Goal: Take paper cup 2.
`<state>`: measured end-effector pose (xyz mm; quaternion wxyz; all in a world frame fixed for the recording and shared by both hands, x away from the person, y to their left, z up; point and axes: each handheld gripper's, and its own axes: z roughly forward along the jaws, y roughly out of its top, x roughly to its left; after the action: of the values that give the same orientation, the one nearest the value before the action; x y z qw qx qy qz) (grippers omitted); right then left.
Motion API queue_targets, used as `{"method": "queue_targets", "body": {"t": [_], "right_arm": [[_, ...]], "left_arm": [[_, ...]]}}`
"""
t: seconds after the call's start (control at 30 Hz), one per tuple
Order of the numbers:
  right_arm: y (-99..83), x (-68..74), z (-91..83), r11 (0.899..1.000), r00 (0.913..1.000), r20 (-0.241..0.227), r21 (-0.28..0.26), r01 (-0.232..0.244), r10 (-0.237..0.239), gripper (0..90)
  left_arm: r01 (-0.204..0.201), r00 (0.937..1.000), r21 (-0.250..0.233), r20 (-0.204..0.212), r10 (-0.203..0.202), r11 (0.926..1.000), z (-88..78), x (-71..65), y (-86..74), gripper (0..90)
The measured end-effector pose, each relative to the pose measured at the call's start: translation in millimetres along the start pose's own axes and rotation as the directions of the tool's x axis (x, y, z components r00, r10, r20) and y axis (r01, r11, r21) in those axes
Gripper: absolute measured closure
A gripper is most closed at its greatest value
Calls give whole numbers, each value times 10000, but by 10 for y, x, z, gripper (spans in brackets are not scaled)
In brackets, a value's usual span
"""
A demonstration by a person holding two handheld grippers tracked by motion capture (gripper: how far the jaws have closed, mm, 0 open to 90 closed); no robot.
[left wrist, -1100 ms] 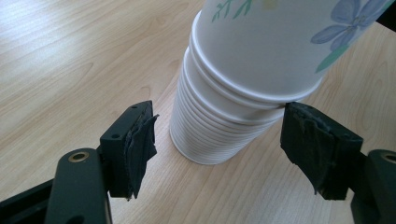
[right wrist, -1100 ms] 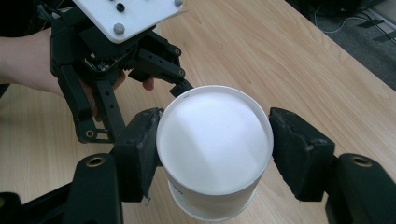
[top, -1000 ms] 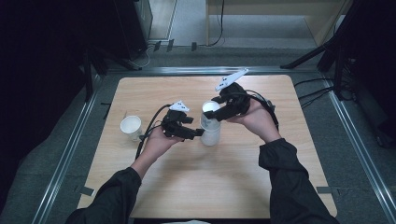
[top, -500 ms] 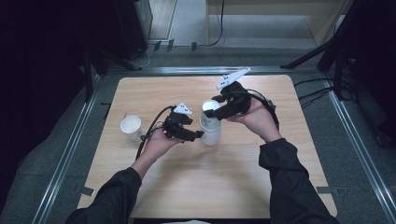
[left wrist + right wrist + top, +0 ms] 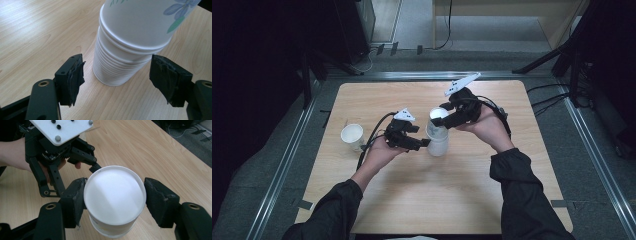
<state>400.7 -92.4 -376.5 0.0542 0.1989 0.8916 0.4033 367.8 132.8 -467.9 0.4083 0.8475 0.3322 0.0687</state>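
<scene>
A stack of white paper cups [image 5: 438, 146] [image 5: 112, 67] stands upright at the middle of the wooden table [image 5: 422, 200]. Its top cup [image 5: 440, 114] [image 5: 115, 195], printed with blue flowers [image 5: 140, 22], sits a little raised and tilted in the stack. My right gripper [image 5: 438, 120] [image 5: 115, 197] reaches in from the right and is shut on that top cup just below its rim. My left gripper [image 5: 428, 143] [image 5: 117, 77] comes in from the left at the stack's lower part. It is open, one pad [image 5: 76, 75] clearly apart from the cups.
A single white paper cup [image 5: 352, 136] stands upright near the table's left edge. A metal frame [image 5: 282, 165] runs around the table. Cables trail from both grippers across the tabletop.
</scene>
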Motion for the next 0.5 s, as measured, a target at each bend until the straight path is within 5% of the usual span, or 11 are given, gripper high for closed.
{"method": "queue_targets", "body": {"t": [0.27,0.5], "right_arm": [[-1,15,13,9999,9999,55,34,104,-104,363],[-7,-11,9,9996,9995,-129,-52,-277,276,364]], "left_arm": [[244,9995,-67,213,-242,9997,28,32,2,276],[-197,9978,-235,634,212,9995,68,-16,21,270]]}}
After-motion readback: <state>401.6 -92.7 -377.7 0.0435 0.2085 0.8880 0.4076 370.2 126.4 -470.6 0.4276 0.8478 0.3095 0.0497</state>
